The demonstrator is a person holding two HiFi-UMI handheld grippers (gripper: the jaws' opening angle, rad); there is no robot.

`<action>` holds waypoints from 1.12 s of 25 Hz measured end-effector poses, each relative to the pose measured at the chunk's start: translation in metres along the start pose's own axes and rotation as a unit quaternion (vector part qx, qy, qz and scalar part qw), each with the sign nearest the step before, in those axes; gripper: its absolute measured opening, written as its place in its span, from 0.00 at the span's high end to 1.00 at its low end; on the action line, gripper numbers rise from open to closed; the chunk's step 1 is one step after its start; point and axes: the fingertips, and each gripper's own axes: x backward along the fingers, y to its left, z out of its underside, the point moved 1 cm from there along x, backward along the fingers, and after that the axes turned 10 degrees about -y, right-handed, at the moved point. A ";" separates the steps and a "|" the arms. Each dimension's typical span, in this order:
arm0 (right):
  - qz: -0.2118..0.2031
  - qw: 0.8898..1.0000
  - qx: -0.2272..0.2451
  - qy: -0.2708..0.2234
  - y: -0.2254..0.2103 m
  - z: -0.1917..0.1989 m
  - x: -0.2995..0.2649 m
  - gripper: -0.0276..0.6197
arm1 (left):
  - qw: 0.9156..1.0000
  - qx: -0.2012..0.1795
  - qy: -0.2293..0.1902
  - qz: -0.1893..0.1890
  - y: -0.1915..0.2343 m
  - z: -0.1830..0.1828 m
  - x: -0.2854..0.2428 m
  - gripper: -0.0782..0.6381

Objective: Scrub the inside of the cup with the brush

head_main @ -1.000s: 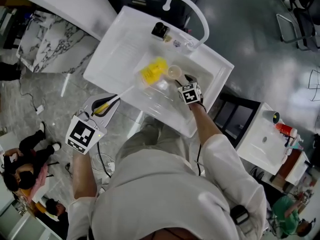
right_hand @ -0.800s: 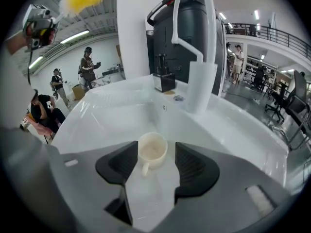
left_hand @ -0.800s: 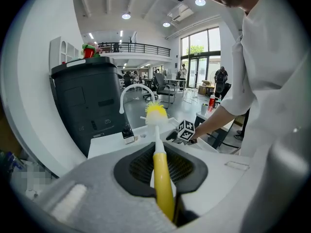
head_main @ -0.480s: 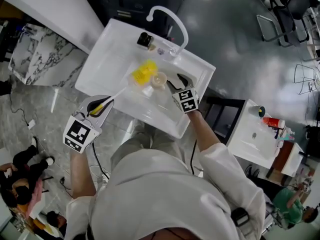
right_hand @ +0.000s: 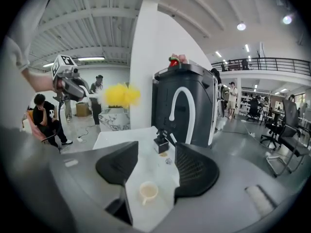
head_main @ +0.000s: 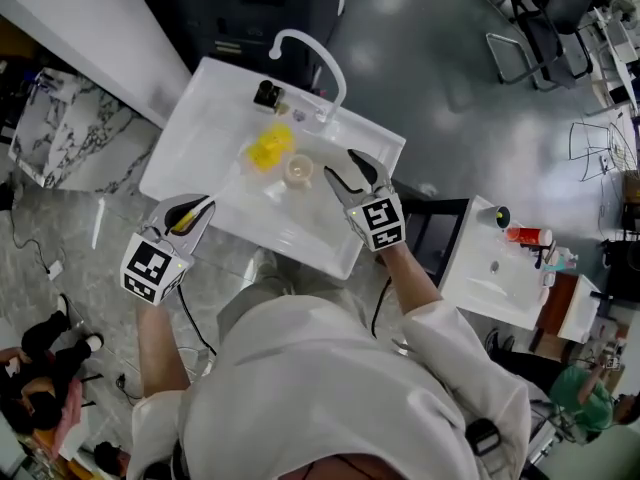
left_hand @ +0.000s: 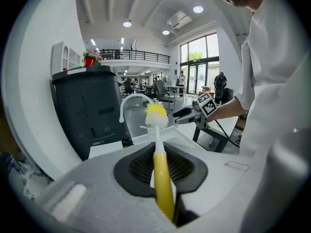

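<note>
**Tool.** The left gripper (left_hand: 160,154) is clamped on the yellow handle of the brush (left_hand: 163,183). The thin white stem runs out to the yellow bristle head, which hangs over the sink (head_main: 205,153).

**Other tool.** The right gripper (right_hand: 156,168) has its jaws apart and grips nothing. It is poised over the right part of the sink.

**Work item.** The cup (right_hand: 148,192) stands upright on the sink floor, mouth up. It sits just right of the bristles, below the open jaws and untouched by them.

**Hazards.**
- The cup is unrestrained, so brush pressure would likely slide or tip it on the smooth basin.
- The brush is held only at the handle's end, so side load at the bristles may pivot it in the jaws.
- A misjudged closing on the rim could knock the cup over.
</note>
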 end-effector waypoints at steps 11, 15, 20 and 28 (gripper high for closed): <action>-0.002 0.997 0.016 -0.072 0.008 -0.078 0.054 0.59 | 1.000 -0.003 -0.010 0.000 -0.010 -0.011 -0.001 0.83; 0.001 0.995 0.015 -0.099 0.008 -0.099 0.073 0.59 | 1.000 -0.003 -0.013 -0.002 -0.014 -0.012 0.000 0.83; 0.005 0.992 0.013 -0.129 0.010 -0.126 0.093 0.59 | 1.000 0.000 -0.021 -0.002 -0.016 -0.016 0.002 0.83; 0.016 0.987 0.027 -0.159 0.014 -0.146 0.110 0.69 | 1.000 -0.002 -0.028 0.001 -0.021 -0.022 0.001 0.83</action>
